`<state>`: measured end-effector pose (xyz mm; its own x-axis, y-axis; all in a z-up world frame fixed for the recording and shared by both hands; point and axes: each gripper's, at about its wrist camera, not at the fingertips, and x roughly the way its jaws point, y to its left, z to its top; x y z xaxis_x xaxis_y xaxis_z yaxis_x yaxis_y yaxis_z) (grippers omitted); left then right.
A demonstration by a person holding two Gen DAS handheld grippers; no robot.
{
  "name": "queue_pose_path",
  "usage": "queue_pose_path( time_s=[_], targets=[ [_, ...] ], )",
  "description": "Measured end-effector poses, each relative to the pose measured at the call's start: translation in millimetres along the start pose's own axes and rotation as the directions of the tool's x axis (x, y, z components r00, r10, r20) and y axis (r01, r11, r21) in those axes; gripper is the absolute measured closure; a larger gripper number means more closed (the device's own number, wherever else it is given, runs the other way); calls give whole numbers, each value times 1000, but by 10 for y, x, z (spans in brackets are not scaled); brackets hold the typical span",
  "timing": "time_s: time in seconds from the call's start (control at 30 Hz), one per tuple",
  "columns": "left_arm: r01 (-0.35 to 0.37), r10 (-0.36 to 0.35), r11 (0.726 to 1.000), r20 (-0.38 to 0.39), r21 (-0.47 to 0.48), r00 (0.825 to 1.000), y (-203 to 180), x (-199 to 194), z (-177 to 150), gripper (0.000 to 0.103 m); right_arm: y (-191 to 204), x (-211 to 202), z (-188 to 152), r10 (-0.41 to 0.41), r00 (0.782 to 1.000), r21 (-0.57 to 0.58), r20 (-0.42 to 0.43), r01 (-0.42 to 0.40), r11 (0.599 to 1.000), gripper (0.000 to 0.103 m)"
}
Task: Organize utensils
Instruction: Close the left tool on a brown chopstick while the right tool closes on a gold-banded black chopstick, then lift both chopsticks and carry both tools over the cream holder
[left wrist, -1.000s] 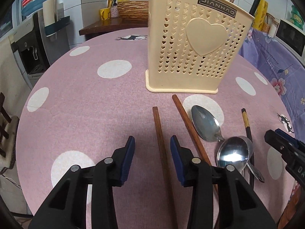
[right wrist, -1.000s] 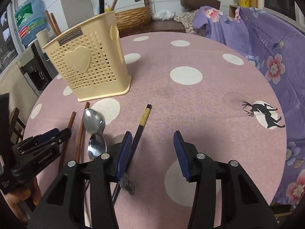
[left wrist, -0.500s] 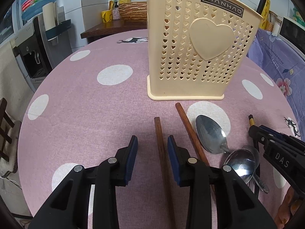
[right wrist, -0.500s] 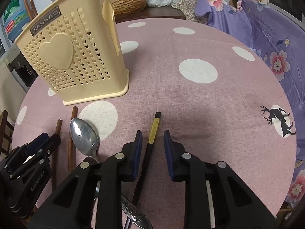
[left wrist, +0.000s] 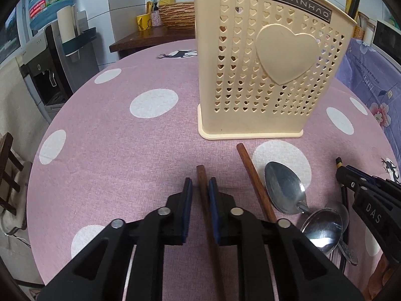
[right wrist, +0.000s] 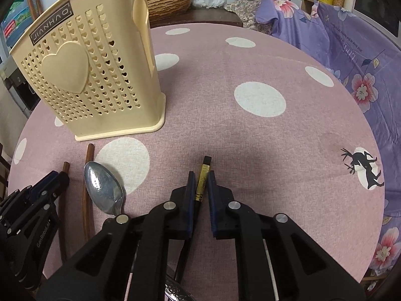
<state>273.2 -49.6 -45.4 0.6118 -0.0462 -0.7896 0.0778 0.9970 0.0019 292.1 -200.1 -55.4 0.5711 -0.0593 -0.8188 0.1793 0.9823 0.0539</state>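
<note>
A cream perforated utensil holder (left wrist: 270, 75) stands upright on the pink dotted table; it also shows in the right wrist view (right wrist: 87, 75). My left gripper (left wrist: 200, 188) is shut on a brown wooden chopstick (left wrist: 201, 178) lying on the cloth. A second brown chopstick (left wrist: 253, 180) and two metal spoons (left wrist: 283, 190) (left wrist: 323, 225) lie to its right. My right gripper (right wrist: 200, 183) is shut on a black chopstick with a gold band (right wrist: 204, 173), also lying on the table.
The round table (right wrist: 250, 62) has a pink cloth with white dots. A purple floral cover (right wrist: 351, 50) hangs at the right. A side table with a wicker basket (left wrist: 175, 17) stands behind; a water dispenser (left wrist: 45, 50) stands at the left.
Both grippers have moved forward and down over their chopsticks, and their jaws have narrowed from wide open until they grip them.
</note>
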Motion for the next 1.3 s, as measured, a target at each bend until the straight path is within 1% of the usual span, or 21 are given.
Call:
queue_pose_path(
  time_s=[0.13,0.27,0.33,0.5,0.67,0.8,1.0,1.2,1.3],
  targets=[
    [16,-16,1000,-6,-7,1000,37,3,15,94,-51,12,16,23,1000,32,3,-23,999,95],
    [13,-13,1000,-1,-10,1000,29,-1,11,94,-101,17,29,57,998,65,3,-57,996,95],
    [18,-18,1000,-1,-17,1000,43,2,16,94,-135,11,44,57,998,78,9,-58,995,95],
    [39,-39,999,-8,-35,999,79,7,34,94,-272,-66,103,63,997,113,47,-68,991,95],
    [65,-65,996,-5,-57,998,101,-13,55,94,-324,-237,160,49,993,97,111,-60,993,95],
    [78,-77,995,28,-63,997,108,-127,90,94,-324,-425,192,59,985,74,165,-72,995,95],
    [98,-92,993,104,-60,990,146,-424,186,94,-350,-740,237,76,967,55,241,-92,994,95],
    [122,-109,991,182,-63,977,213,-731,296,95,-356,-1174,300,100,939,21,329,-113,993,95],
    [133,-117,989,216,-62,970,242,-869,338,95,-350,-1369,315,103,924,0,367,-111,994,95]
  ],
)
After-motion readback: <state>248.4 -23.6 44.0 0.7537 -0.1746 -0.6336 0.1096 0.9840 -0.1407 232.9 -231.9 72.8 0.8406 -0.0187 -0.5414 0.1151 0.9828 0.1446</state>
